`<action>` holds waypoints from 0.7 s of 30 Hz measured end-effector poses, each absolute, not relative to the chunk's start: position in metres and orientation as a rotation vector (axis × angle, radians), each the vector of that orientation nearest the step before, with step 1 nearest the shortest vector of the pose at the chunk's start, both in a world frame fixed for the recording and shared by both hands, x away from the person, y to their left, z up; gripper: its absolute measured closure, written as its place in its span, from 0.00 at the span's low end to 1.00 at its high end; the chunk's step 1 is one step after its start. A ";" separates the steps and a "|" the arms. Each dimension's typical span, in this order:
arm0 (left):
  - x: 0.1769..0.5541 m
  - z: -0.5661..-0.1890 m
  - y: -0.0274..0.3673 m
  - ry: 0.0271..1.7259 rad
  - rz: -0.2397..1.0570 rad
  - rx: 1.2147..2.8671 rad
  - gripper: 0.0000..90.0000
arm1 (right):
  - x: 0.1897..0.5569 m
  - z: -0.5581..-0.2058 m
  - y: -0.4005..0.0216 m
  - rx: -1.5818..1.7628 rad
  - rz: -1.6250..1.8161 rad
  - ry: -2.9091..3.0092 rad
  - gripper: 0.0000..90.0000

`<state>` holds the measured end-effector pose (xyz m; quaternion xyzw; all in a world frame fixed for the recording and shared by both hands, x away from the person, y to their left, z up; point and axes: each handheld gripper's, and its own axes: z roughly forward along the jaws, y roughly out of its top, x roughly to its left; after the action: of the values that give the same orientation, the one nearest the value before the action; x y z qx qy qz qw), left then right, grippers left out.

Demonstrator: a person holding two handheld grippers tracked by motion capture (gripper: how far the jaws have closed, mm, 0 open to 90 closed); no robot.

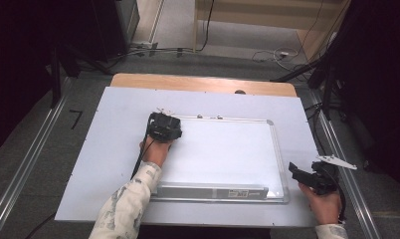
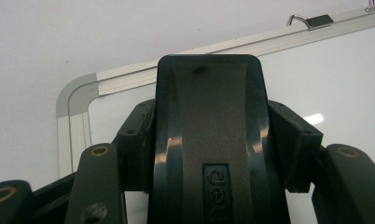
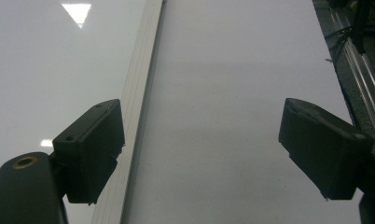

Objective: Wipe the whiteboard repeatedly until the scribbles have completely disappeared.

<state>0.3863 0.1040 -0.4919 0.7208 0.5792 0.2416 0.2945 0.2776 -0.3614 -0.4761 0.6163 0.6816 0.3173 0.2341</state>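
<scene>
A black eraser [image 2: 209,130] with raised lettering is clamped between the jaws of my left gripper [image 2: 216,140], which is shut on it. That gripper [image 1: 164,127] sits at the far left corner of the whiteboard [image 1: 223,154], whose rounded grey corner [image 2: 76,100] lies just beyond the eraser. My right gripper [image 1: 297,174] rests by the board's near right edge. Its jaws [image 3: 206,149] stand wide open with nothing between them, over the board's pale frame strip [image 3: 139,93] and the white sheet beside it.
The board lies on a white sheet [image 1: 103,164] covering a wooden table [image 1: 203,82]. A pen tray [image 1: 213,191] runs along the board's near edge. A metal hanger clip [image 2: 316,19] sits on its far edge. Metal rails [image 1: 347,169] flank the table, and cables trail on the floor behind.
</scene>
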 end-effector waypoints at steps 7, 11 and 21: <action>0.379 -0.475 0.105 1.497 0.684 1.865 0.45 | 0.279 -0.477 -0.360 1.686 0.868 1.875 0.14; 0.376 -0.466 0.110 1.511 0.681 1.839 0.45 | 0.279 -0.476 -0.360 1.688 0.872 1.873 0.14; 0.368 -0.454 0.117 1.536 0.679 1.773 0.45 | 0.279 -0.476 -0.359 1.689 0.867 1.875 0.14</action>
<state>0.3676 0.1169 -0.4545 0.6821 0.5908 0.2613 0.3426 0.2792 -0.3588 -0.4762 0.6155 0.6830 0.3158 0.2345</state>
